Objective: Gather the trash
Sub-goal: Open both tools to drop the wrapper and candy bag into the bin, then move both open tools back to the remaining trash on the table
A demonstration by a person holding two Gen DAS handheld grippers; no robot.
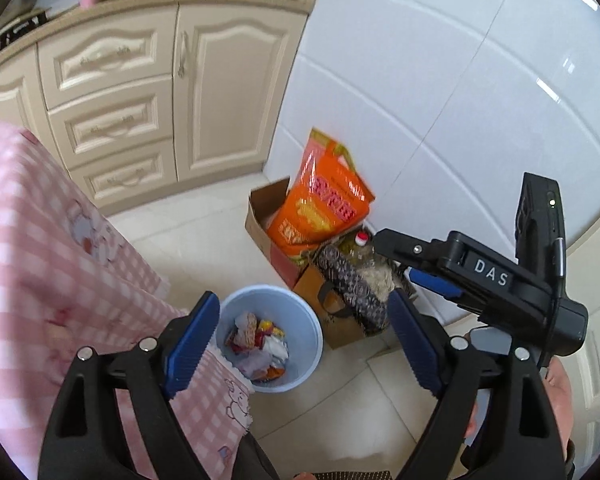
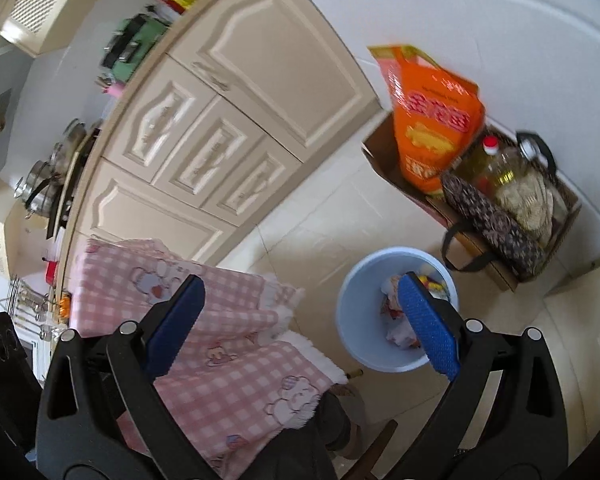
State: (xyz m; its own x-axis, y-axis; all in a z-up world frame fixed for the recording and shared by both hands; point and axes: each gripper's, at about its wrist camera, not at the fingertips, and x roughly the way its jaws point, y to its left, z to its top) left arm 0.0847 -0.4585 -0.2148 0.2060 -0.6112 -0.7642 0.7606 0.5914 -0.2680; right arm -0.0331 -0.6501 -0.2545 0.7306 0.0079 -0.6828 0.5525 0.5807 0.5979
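A: Nearest first. Left gripper (image 1: 300, 344): released, blue pads spread wide, nothing between them.

B: Confirmed. Right gripper (image 2: 304, 328): likewise released, empty. Also visible from the left camera, off to the right side.

A: Just below and beside both: pink checked tablecloth (image 1: 60, 248), edge hanging over the table, fringe close to the bin.

B: Next out: pale blue bin (image 1: 308, 344) on the tiled floor, beside the table. Trash (image 1: 260, 344) inside, mixed wrappers and crumpled paper, piled at the bottom. None seen loose on the floor around it.

A: Behind the bin: cardboard box (image 1: 260, 216) against the white wall, with orange bag (image 1: 324, 208), oil bottle (image 2: 500, 168) and patterned tote (image 2: 492, 216). Farthest: cream cabinets (image 1: 140, 100), cluttered counter above.

B: Risks from here?

A: Judged only. Cloth fringe near the bin, likely to snag on a pad during a low pass and drag the cloth. Bin light and free-standing, easy to tip if knocked on the rim. Two grippers working close together, possible collision above the opening.
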